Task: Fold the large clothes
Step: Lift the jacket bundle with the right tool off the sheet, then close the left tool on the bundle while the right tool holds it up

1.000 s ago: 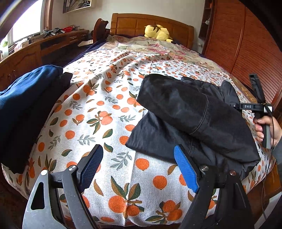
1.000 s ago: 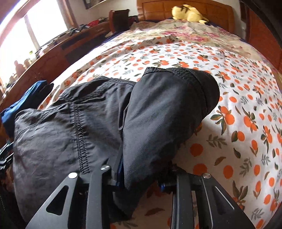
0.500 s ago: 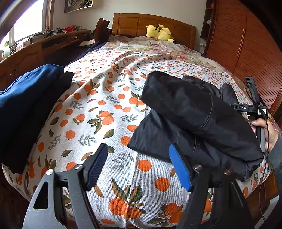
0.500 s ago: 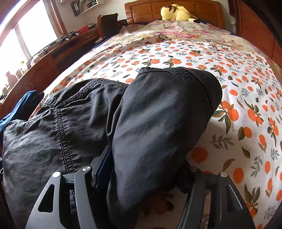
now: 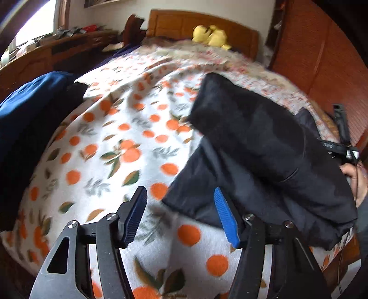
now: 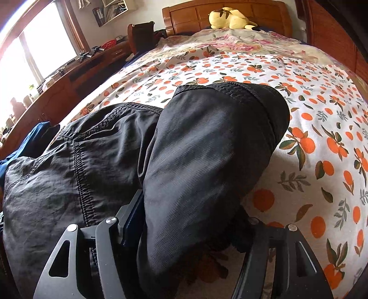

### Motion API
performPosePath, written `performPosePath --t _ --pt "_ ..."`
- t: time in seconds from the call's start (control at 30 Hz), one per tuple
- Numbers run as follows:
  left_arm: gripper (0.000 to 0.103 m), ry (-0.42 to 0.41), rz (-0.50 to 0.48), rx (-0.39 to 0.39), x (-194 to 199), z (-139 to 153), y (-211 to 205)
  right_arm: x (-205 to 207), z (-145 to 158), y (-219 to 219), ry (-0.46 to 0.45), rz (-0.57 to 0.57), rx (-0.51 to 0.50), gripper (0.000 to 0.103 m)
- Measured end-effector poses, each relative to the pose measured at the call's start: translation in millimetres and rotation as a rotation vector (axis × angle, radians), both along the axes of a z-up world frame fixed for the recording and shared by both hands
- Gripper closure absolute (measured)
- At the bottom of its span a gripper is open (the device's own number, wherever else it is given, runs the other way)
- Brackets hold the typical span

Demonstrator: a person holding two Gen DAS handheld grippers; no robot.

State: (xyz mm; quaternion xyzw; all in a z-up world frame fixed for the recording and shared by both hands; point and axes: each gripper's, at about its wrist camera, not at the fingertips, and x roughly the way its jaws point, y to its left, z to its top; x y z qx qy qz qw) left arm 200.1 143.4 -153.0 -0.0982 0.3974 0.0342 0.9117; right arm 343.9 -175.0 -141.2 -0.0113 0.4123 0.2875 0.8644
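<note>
Lying on the orange-print bedspread [image 5: 128,147], the black woven garment [image 6: 195,161] has one part doubled over; mid-fold, I judge; the right gripper [image 6: 191,227] straddles that flap, pads hidden, grip unclear; the left gripper [image 5: 181,216], jaws just narrowing yet empty, needs the near hem.

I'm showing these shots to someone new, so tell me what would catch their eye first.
The dark garment dominates: it lies half-folded at the near end of the bed, one flap doubled over, with its near edge lying between the fingers of the right gripper. Under it spreads the orange-print bedspread, bright against the dark cloth. A yellow plush toy sits at the wooden headboard at the far end.
</note>
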Motion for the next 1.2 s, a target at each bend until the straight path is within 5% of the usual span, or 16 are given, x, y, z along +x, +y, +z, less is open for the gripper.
performPosePath --t 0.2,0.23,0.33,0.5,0.87,1.2 --pt "0.068 0.010 -0.024 -0.033 6 -9 -5 -3 0 4 -0.011 0.007 -0.002 0.040" --pt "0.081 0.003 -0.036 -0.049 5 -9 -5 -4 0 5 -0.013 0.017 0.001 0.043" --pt "0.088 -0.018 -0.058 -0.033 3 -1 -10 -10 6 6 -0.041 0.024 -0.013 0.059" --pt "0.091 -0.092 -0.071 -0.032 -5 22 -11 -25 27 9 -0.110 0.037 -0.034 0.076" --pt "0.093 -0.190 -0.126 0.000 -39 61 5 -67 92 49 -0.223 0.055 -0.054 0.078" --pt "0.093 -0.275 -0.053 0.055 -72 105 96 -94 157 152 -0.308 0.153 -0.059 0.078"
